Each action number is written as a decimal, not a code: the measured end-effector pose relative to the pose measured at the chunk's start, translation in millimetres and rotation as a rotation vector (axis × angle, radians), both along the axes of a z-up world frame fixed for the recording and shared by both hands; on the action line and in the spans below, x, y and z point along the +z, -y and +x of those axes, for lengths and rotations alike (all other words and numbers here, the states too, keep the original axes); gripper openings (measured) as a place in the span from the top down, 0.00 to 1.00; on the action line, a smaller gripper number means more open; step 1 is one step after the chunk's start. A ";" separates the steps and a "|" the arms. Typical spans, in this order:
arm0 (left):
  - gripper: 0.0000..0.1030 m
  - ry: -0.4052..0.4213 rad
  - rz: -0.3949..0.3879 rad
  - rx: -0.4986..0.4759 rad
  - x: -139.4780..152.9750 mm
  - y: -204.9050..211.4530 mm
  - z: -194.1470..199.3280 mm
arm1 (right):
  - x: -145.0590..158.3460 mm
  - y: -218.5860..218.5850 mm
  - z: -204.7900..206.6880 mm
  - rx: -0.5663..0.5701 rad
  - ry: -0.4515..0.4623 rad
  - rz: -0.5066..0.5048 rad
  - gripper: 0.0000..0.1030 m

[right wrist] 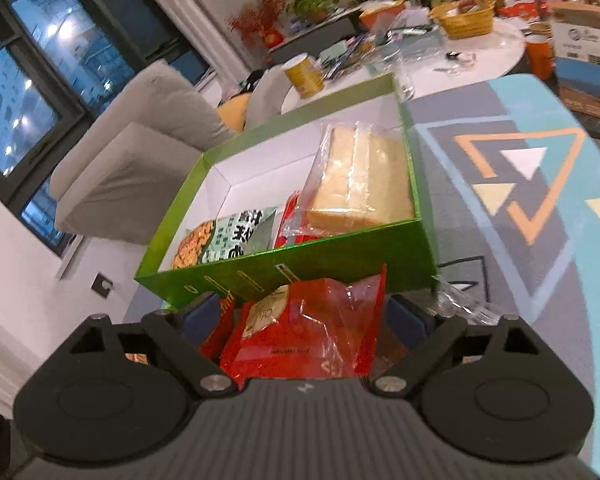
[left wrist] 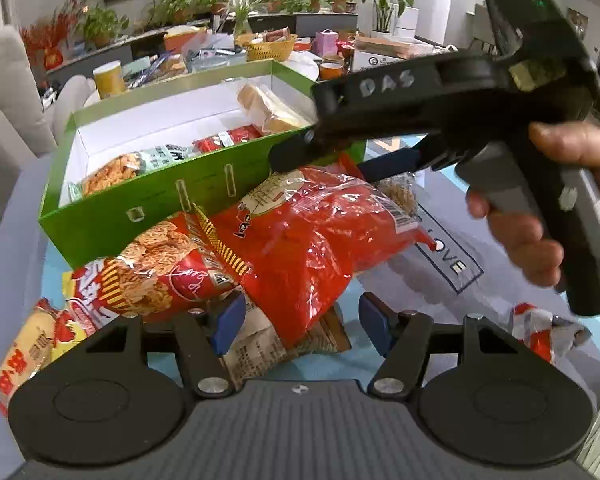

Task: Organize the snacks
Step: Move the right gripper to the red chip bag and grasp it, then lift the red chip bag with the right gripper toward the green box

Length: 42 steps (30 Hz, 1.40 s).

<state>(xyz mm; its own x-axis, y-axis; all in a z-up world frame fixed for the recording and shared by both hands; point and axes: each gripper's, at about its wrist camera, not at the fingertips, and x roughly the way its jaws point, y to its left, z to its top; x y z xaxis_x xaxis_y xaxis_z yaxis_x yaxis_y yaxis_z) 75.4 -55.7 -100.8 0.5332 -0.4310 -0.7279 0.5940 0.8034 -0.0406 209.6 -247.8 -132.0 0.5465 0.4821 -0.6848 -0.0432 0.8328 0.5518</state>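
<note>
In the left wrist view, the left gripper (left wrist: 302, 326) hangs low over a heap of snack packets, its blue-padded fingers (left wrist: 230, 326) set apart with nothing clamped between them; a tan printed packet (left wrist: 260, 350) lies under and between the tips. Just beyond, a noodle-snack bag (left wrist: 160, 272) leans against the big red bag (left wrist: 300, 236), and a yellow-and-red packet (left wrist: 32, 348) lies at the left edge. A small red-and-white packet (left wrist: 540, 330) sits well apart to the right on the patterned worktop (left wrist: 480, 240).

The right gripper (left wrist: 320, 160) comes in from the right, held in the person's right hand (left wrist: 540, 208), and its fingers reach onto the top end of the red bag. From the right wrist view the red bag (right wrist: 312, 328) sits between the right gripper (right wrist: 306, 316) fingers, which stand fairly wide; whether they already pinch the film I cannot tell.

Behind the pile, touching it, stands the green box (left wrist: 148, 216), open, holding a green-labelled snack packet (right wrist: 228, 240), a red packet (right wrist: 290, 224) and wrapped bread (right wrist: 360, 184) at the right end. The white floor toward the back-left corner looks free.

I judge the step in hand to be the pick-up of the red bag for the box. The next move calls for a firm pinch on the slippery film, a lift clear of the box's near wall, and a set-down in the free space. The noodle-snack bag leaning on it may slide as it goes.
</note>
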 end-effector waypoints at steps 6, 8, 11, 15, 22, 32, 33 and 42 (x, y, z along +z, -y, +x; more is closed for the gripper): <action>0.41 0.004 -0.010 0.010 -3.6 6.7 6.2 | -11.8 -10.1 8.0 0.048 -0.027 -0.030 0.49; 0.41 0.013 -0.029 0.000 -3.0 7.5 5.9 | -13.1 -12.5 8.9 0.055 -0.033 -0.045 0.49; 0.42 0.034 -0.058 -0.039 -2.2 6.5 2.3 | -10.1 -11.1 1.0 0.047 -0.028 -0.042 0.50; 0.43 0.023 -0.065 -0.109 -0.5 3.4 -8.6 | 1.3 -6.6 -20.3 0.014 -0.044 -0.029 0.63; 0.39 0.008 -0.043 -0.244 5.7 3.5 -43.1 | 13.2 16.6 -80.2 -0.127 -0.123 0.002 0.62; 0.38 0.091 0.082 -0.127 4.3 -6.1 -42.6 | 45.0 34.0 -105.3 -0.184 -0.040 -0.104 0.33; 0.38 0.085 0.080 -0.090 4.2 -9.1 -37.1 | 49.2 32.8 -105.3 -0.177 -0.005 -0.128 0.29; 0.38 -0.013 0.011 -0.032 10.3 -21.3 -22.3 | 26.8 32.3 -75.0 -0.101 0.019 -0.042 0.27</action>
<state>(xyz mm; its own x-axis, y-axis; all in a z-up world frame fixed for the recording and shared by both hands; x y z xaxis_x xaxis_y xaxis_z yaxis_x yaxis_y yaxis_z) 53.2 -34.4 -90.5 0.5097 -0.4399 -0.7394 0.6191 0.7843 -0.0399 134.7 -280.1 -105.2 0.6039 0.3948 -0.6924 0.0321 0.8560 0.5160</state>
